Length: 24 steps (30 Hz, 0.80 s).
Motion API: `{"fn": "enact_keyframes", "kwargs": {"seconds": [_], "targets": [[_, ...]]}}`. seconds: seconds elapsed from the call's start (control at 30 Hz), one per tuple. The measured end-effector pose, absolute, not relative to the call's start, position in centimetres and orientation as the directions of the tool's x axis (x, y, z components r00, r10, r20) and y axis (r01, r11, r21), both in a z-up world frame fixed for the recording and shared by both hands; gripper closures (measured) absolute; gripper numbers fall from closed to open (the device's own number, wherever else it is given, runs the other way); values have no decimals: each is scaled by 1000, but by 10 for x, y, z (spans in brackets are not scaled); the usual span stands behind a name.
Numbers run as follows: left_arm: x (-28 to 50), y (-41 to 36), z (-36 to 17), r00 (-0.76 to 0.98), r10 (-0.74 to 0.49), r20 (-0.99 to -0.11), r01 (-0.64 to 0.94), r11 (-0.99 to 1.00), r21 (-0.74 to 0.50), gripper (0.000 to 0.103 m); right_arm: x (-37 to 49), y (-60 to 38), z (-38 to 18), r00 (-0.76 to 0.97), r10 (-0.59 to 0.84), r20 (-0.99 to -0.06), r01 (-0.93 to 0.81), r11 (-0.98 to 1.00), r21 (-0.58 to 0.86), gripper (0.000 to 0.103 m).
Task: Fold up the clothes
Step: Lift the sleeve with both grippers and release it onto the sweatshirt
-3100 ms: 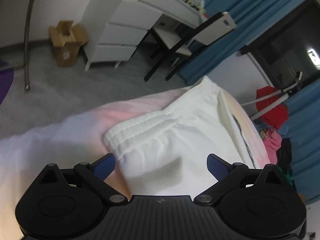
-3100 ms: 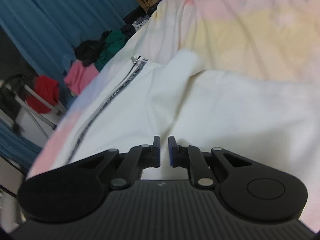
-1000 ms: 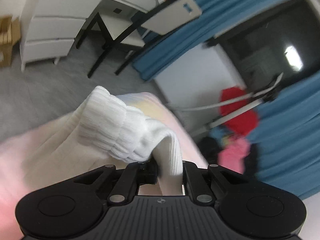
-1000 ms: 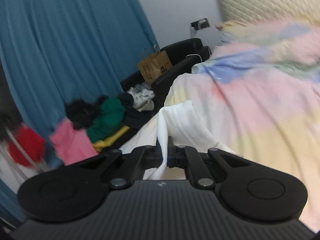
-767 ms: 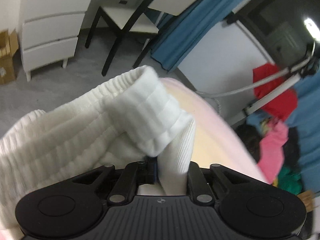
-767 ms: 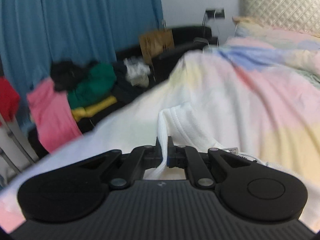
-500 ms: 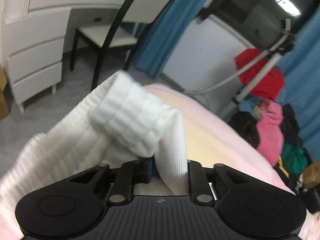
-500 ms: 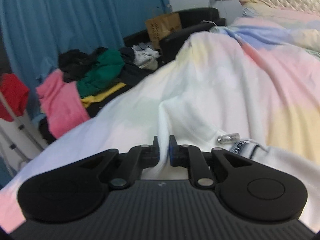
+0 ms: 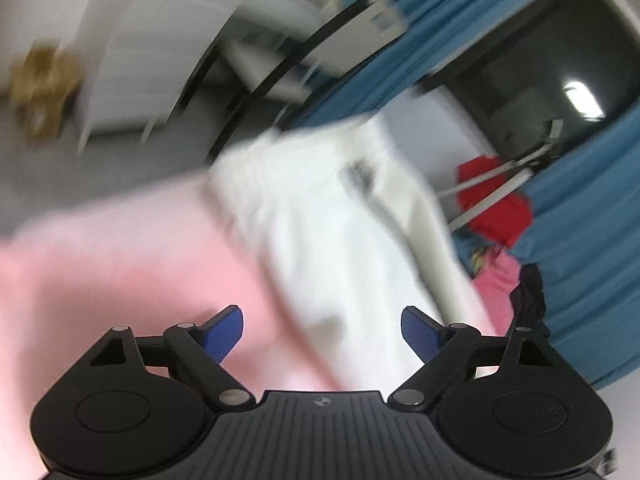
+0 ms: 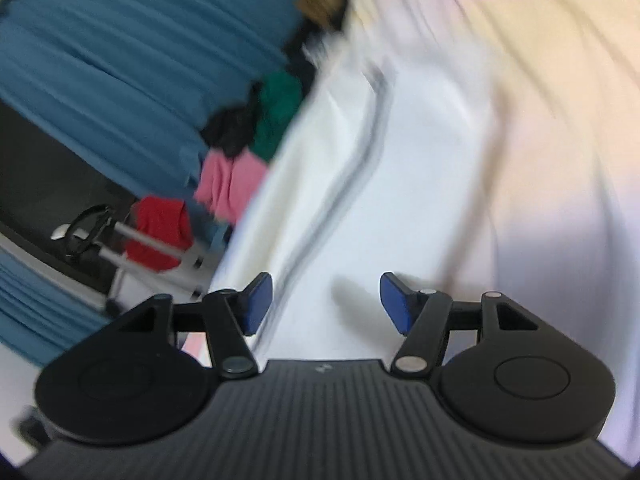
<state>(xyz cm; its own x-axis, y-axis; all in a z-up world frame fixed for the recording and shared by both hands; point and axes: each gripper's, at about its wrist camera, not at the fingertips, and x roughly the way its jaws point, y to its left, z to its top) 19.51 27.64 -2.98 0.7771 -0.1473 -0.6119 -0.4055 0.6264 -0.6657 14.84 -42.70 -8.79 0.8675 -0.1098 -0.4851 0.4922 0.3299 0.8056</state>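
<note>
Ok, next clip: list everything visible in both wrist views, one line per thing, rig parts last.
white garment: one, white with a dark zip line, lying on the bed
bed cover: one, pastel pink and yellow, under the garment
curtains: blue, behind the bed
clothes pile: one heap, pink, green and black, beside the bed
red cloth: one, hung on a metal rack
drawer unit: one, white, blurred, across the floor
chair: one, black frame, by the drawers
cardboard box: one, brown, on the floor
left gripper: black, blue fingers apart, nothing held
right gripper: black, blue fingers apart, nothing held
</note>
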Motion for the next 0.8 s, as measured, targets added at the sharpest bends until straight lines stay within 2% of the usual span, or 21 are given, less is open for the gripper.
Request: {"fn": "enact_keyframes", "kwargs": {"seconds": [0.07, 0.13, 0.2, 0.33, 0.43, 0.5, 0.6, 0.67, 0.73, 0.8], "targets": [[193, 286, -41, 771, -210, -601, -395, 582, -710, 12, 146, -426, -105, 863, -6, -506, 489, 270, 830, 40], [197, 296, -54, 786, -217, -579, -406, 524, -748, 11, 145, -426, -122, 854, 88, -512, 486, 212, 848, 40], [206, 304, -68, 804, -229, -548, -404, 466, -787, 11, 151, -429, -130, 864, 106, -492, 468, 190, 863, 40], [233, 310, -84, 843, -196, -500, -389, 420, -820, 17, 167, -439, -139, 888, 22, -460, 446, 207, 871, 42], [260, 305, -85, 852, -156, -500, -373, 488, -789, 32, 182, -454, -146, 904, -81, -421, 428, 225, 876, 42], [270, 304, -90, 859, -130, -495, -375, 499, -781, 53, 191, -461, -148, 907, -127, -402, 421, 247, 873, 43], [280, 304, -99, 875, -99, -474, -375, 481, -793, 75, 201, -464, -149, 906, -178, -384, 420, 283, 862, 59], [284, 302, -101, 882, -87, -463, -373, 473, -798, 82, 209, -466, -149, 905, -211, -370, 420, 307, 854, 73], [286, 298, -95, 887, -75, -456, -370, 477, -797, 91, 216, -468, -150, 903, -244, -354, 421, 330, 845, 83], [287, 296, -86, 892, -68, -446, -363, 479, -799, 93, 218, -468, -147, 898, -261, -354, 429, 343, 836, 86]]}}
